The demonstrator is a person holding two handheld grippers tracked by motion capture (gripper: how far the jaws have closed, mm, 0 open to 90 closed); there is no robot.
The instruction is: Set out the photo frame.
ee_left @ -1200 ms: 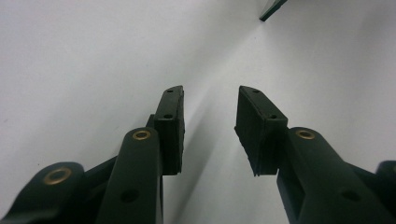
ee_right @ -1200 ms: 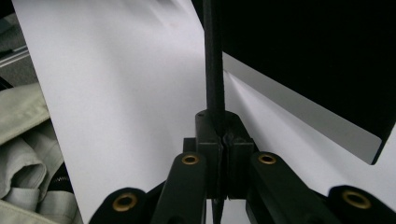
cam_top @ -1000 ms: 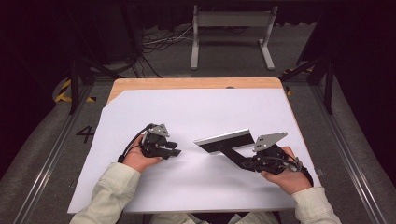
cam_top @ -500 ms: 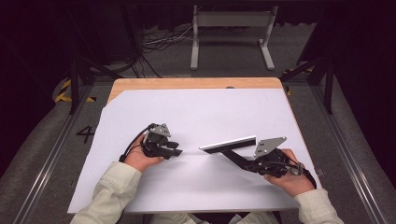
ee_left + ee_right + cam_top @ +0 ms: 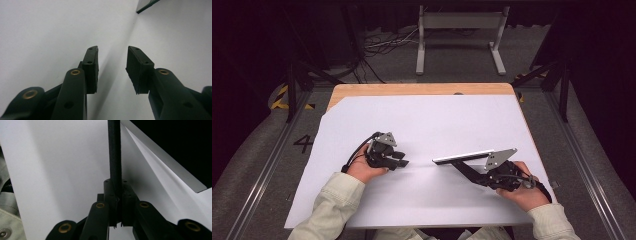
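High view: the right gripper (image 5: 452,162) pinches 1 end of a thin, flat, dark strip with a pale top face (image 5: 464,156) and holds it just above the white paper sheet (image 5: 427,120) covering the wooden table (image 5: 412,89). The left gripper (image 5: 401,159) rests nearby.

Left gripper view: its 2 jaws stand apart, empty.

Right gripper view: the jaws are closed tight on the strip's edge (image 5: 115,152). It looks stiff and light, though likely smooth; an end grip may let it pivot.
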